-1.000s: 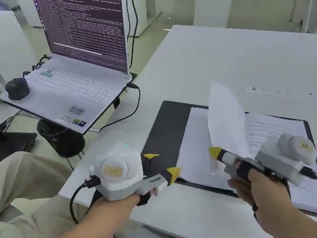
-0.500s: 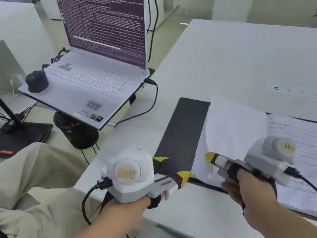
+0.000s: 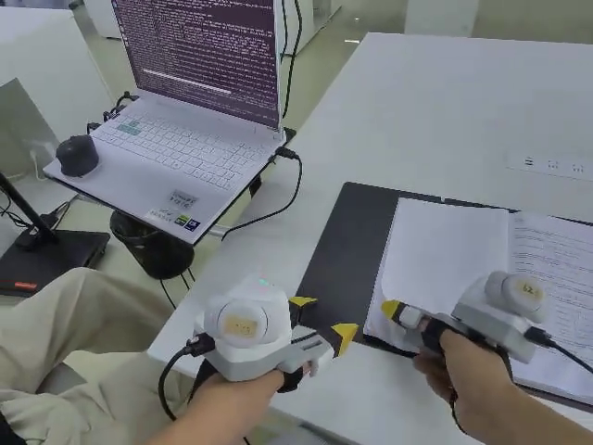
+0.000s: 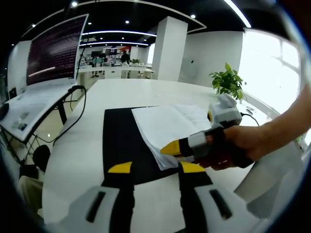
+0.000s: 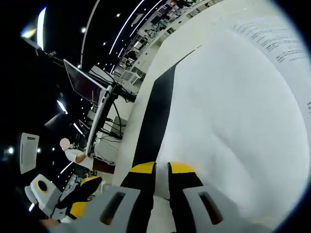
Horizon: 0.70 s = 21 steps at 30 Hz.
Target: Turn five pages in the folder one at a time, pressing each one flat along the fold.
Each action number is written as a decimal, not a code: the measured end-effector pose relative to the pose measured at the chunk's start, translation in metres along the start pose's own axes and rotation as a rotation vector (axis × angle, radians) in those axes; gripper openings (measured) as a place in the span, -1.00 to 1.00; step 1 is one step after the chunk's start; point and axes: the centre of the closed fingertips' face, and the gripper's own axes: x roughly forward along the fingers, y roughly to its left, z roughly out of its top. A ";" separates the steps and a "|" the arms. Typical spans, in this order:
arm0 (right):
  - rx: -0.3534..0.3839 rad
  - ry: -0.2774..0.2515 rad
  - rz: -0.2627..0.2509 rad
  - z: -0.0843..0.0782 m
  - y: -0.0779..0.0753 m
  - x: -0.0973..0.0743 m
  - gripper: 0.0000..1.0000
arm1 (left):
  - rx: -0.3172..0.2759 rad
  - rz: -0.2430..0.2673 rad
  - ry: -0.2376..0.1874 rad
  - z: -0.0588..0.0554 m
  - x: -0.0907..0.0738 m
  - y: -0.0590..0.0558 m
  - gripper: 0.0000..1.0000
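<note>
The left gripper [image 3: 322, 317] hovered empty with its jaws wide, the black folder [image 3: 338, 250] just ahead of them, judged ready to press the fold. The right gripper [image 3: 394, 311], jaws nearly closed, appeared to pinch a corner of the page [image 3: 445, 250], which lay almost flat ahead.

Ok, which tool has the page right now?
The right tool, jaws closed on the near corner of the blank page. The left tool hovers open near the black cover.
</note>
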 end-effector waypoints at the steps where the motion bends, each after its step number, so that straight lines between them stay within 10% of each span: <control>1: -0.005 0.021 -0.003 -0.005 -0.001 0.000 -0.85 | 0.001 0.000 0.003 0.000 0.001 0.000 -0.31; 9: 0.020 -0.035 0.071 0.005 0.012 -0.016 -0.84 | 0.032 -0.015 0.024 -0.001 0.014 -0.005 -0.32; 21: 0.050 -0.146 0.103 0.054 -0.013 -0.069 -0.84 | 0.167 -0.117 0.078 -0.009 0.075 -0.045 -0.57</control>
